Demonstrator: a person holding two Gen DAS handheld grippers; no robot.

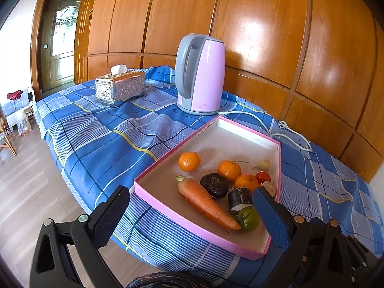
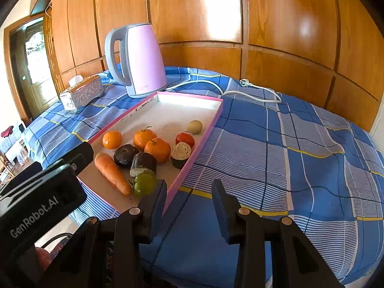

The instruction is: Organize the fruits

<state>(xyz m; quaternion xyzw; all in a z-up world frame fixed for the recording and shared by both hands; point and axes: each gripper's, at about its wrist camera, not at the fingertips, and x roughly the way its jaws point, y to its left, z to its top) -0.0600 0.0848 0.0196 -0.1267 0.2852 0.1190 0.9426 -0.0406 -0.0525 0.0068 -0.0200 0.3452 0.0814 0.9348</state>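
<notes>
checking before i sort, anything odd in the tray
Yes: the pink tray holds vegetables among the fruit, a carrot and cut eggplant pieces. The tray's near corner also overhangs the table edge.

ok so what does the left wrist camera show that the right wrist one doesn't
Only the left wrist view shows the left gripper open, its fingers framing the pink tray's near corner, plus bare wood floor beside the table. Only the right wrist view shows the right gripper open over the blue checked cloth, and the cut eggplant piece unblocked. Both show the tray, carrot, three oranges, green tomato, pink kettle and tissue box.
</notes>
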